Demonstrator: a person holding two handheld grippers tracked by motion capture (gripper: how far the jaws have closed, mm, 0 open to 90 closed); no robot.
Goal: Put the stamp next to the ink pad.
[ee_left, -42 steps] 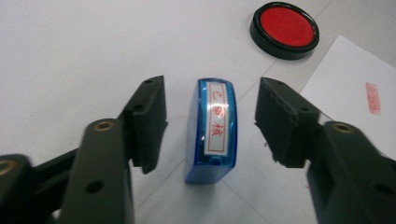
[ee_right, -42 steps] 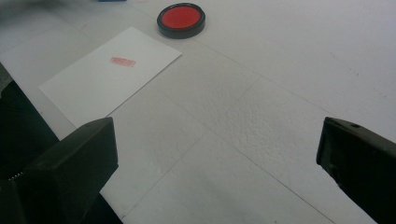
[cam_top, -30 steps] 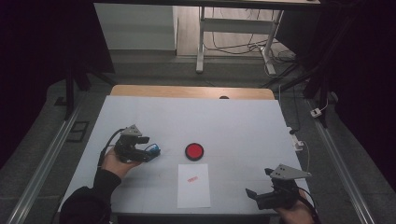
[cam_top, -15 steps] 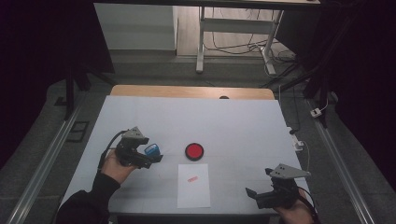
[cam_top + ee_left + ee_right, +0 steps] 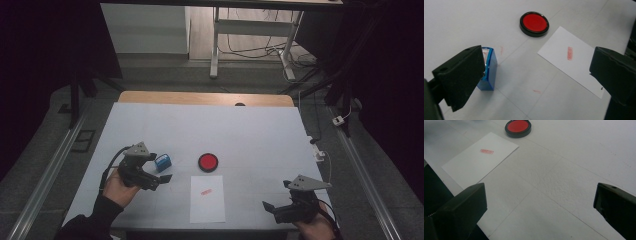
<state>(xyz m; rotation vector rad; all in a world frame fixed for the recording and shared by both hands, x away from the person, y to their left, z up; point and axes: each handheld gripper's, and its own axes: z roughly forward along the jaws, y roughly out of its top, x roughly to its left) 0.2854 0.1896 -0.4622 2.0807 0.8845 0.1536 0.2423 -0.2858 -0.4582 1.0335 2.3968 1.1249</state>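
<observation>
Stamping looks done, judging by the red mark (image 5: pixel 570 53) printed on the paper sheet (image 5: pixel 207 198) – the blue stamp (image 5: pixel 488 70) now stands on the white surface (image 5: pixel 250 130), left of the red ink pad (image 5: pixel 207 162). The left gripper (image 5: pixel 161 176) has just been opening its jaws and they stand wide apart; in the left gripper view the stamp sits just beside one jaw, partly hidden behind it, with nothing pressed between them. The right gripper (image 5: pixel 272 207) hangs near the front edge of the surface, jaws spread wide and empty, well apart from the paper.

Risk from here is mostly at the left side: the stamp is tall and narrow, and a jaw so close to it could clip its upper edge as the hand pulls away – tipping it over and smearing ink on the surface. A sweep toward the paper could also drag the sheet and blur the fresh print
</observation>
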